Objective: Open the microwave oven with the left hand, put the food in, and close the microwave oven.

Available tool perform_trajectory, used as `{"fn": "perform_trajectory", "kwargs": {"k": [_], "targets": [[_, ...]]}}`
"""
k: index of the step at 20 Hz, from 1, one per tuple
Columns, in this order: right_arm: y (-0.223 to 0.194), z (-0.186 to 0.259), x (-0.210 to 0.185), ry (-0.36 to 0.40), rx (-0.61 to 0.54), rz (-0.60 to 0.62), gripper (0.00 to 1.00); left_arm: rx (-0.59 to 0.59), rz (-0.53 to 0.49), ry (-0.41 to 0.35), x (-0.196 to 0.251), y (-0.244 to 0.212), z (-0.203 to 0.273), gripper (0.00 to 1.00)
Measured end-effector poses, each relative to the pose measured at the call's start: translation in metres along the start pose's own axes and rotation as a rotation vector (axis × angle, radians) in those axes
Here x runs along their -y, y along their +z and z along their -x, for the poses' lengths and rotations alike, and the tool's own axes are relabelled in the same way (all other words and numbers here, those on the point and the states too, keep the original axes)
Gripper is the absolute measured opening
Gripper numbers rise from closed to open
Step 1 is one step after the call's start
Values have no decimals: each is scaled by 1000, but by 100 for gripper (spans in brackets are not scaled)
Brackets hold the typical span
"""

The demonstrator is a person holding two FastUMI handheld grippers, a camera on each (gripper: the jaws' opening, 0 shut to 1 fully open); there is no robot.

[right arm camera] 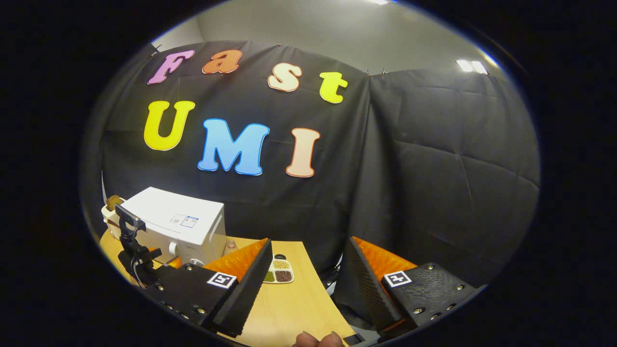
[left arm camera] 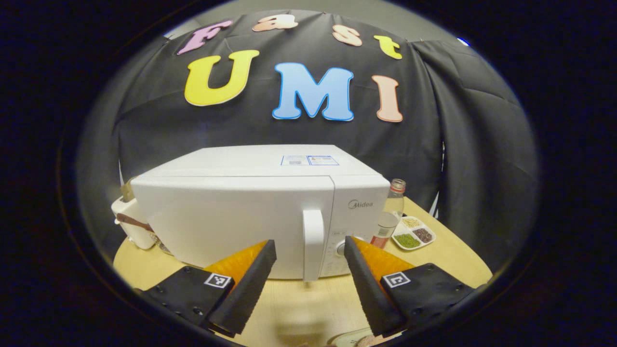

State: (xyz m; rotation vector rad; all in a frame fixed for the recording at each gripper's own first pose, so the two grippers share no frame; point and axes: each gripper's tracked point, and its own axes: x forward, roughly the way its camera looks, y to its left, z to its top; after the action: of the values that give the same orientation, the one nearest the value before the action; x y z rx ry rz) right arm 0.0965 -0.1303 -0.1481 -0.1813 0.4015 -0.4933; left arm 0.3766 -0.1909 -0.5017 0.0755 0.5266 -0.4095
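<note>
A white microwave oven (left arm camera: 231, 217) stands on the wooden table (left arm camera: 299, 303) with its door closed. Its upright white handle (left arm camera: 313, 243) lies straight ahead of my left gripper (left arm camera: 308, 248), which is open with one finger on each side of the handle, a little short of it. A plate edge with something brownish (left arm camera: 359, 339) peeks in at the bottom of the left gripper view. My right gripper (right arm camera: 308, 250) is open and holds nothing, raised over the table's right end. In the right gripper view the microwave oven (right arm camera: 181, 226) is far to the left, with the other gripper's mount (right arm camera: 135, 246) before it.
A clear bottle with a red label (left arm camera: 390, 214) and a white divided dish of grains (left arm camera: 413, 233) stand right of the microwave. A white appliance (left arm camera: 130, 221) sits to its left. The divided dish (right arm camera: 278, 272) lies between the right fingers. Fingertips of a hand (right arm camera: 318, 340) show at the bottom.
</note>
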Motion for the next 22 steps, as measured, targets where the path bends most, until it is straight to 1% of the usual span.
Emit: {"fn": "perform_trajectory", "kwargs": {"k": [2,3,5,7,8,10,11,12,13,15,16,17,18,21,22], "targets": [[-3,-1,4,-15,-11,3,95,-16,-4,6,-1,-9,-14,97],[-5,-2,7,-22,-16,1,95,-27,-5,9,-1,-13,-20,96],[-9,-2,11,-36,-27,-3,95,-39,-8,18,-3,-19,-32,91],[-13,-2,13,-45,-38,-5,95,-43,-28,45,-8,-23,-42,82],[-14,-1,13,-44,-43,-6,95,-50,-18,49,-8,-27,-41,75],[-15,1,13,-44,-44,-5,95,-54,12,12,5,-30,-46,59],[-17,2,14,-43,-45,-8,95,-55,7,34,4,-32,-49,48],[-16,4,15,-40,-45,-14,96,-51,4,42,4,-34,-45,39],[-16,7,15,-39,-43,-20,96,-34,2,42,4,-33,-44,34],[-14,11,17,-36,-32,-34,96,-6,-26,39,4,-34,-44,28],[-13,15,17,-32,-29,-43,96,-4,-41,35,4,-35,-45,22],[-14,18,18,-30,-23,-56,95,-5,-41,31,5,-35,-45,24],[-14,24,18,-26,-19,-74,96,-9,-37,31,5,-36,-43,22],[-13,40,17,-1,1,-110,95,-22,-73,6,5,-37,-41,18],[-10,45,17,2,14,-111,95,-27,-81,-3,6,-38,-41,20]]}}
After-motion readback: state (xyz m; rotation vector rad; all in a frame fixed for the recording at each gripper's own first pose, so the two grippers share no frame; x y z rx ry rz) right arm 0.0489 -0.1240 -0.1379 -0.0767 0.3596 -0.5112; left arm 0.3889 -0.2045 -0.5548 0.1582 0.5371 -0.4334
